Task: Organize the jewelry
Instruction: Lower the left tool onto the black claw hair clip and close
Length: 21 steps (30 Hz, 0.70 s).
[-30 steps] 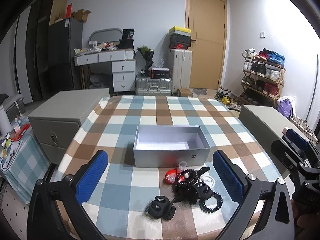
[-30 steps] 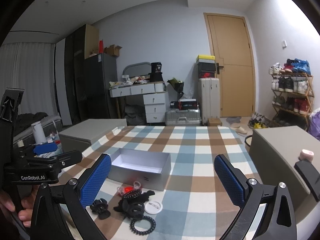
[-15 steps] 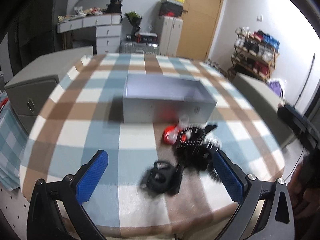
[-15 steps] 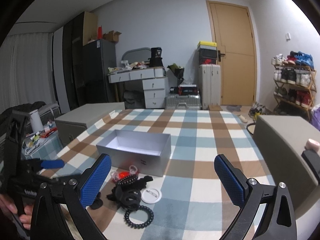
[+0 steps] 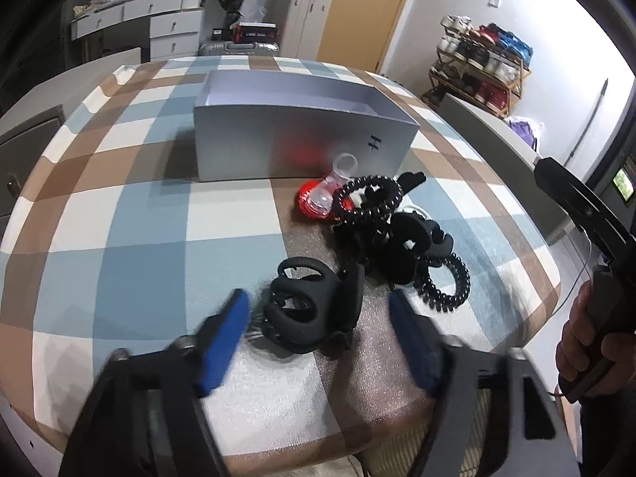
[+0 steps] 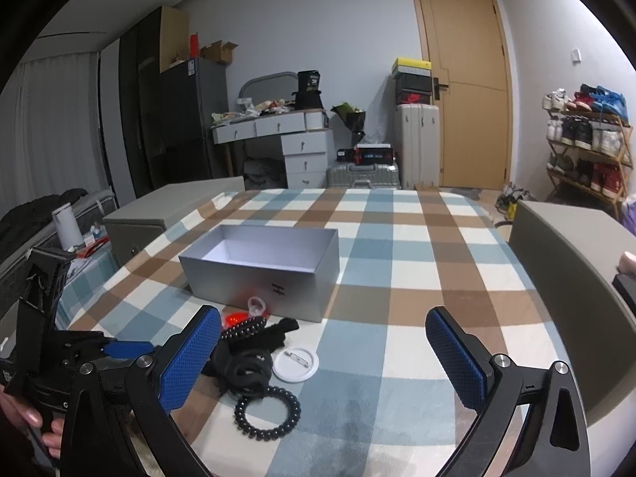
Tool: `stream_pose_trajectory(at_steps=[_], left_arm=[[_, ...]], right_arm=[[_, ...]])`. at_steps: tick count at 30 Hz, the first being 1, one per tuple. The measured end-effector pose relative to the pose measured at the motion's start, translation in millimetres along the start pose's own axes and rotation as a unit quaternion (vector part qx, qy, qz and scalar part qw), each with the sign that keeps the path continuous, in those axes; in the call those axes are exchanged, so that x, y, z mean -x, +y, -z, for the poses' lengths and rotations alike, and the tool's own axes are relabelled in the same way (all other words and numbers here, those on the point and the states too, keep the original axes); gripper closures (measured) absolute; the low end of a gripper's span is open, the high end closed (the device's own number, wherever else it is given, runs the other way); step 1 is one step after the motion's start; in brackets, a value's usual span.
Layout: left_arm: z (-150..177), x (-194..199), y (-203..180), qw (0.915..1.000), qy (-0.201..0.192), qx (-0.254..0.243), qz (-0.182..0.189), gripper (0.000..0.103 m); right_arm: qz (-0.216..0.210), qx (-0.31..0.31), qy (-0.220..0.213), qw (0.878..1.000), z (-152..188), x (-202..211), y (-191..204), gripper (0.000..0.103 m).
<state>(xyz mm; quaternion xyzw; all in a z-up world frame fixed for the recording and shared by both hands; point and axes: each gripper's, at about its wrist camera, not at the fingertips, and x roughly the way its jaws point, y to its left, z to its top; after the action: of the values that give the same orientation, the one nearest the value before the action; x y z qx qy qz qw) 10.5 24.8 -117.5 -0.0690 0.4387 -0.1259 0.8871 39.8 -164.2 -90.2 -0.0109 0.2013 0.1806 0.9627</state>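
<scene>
We tilt our left gripper (image 5: 318, 334) down, and its blue pads (image 5: 220, 342) are closing in but press on nothing. We hold our right gripper (image 6: 324, 353) nearly level with its jaws wide apart. Our right hand (image 5: 584, 342) wraps around its handle

Left tool (image 5: 318, 334) closing around black hair claw (image 5: 314, 310)

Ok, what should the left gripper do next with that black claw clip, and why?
Probably finish closing: the left gripper has its jaws closing around the black claw clip, pads not yet pressing it. Then lift it toward the empty silver box.
</scene>
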Motion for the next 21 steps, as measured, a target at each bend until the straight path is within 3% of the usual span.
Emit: stream_pose_trajectory(at_steps=[1,8,15,21], left_arm=[[0,-2,1,1.0,0.002,-0.002,0.002,0.062],[-1,0,0,0.9997,-0.007,-0.022,0.002,0.063],[-7,9,12,0.9996,-0.026,-0.001,-0.006,0.063],[-10,21,23,0.9984,-0.05,0.016,-0.02,0.063]], right_arm=[[-0.001,-0.001,0.002,1.0,1,-1,0,0.0],[-0.041,-0.009,0.026,0.999,5,-7,2,0.0],[-0.102,-0.022,0.064,0.992,13,-20,12,0.0],[-0.124,-0.031,0.092,0.987,19,-37,21,0.0]])
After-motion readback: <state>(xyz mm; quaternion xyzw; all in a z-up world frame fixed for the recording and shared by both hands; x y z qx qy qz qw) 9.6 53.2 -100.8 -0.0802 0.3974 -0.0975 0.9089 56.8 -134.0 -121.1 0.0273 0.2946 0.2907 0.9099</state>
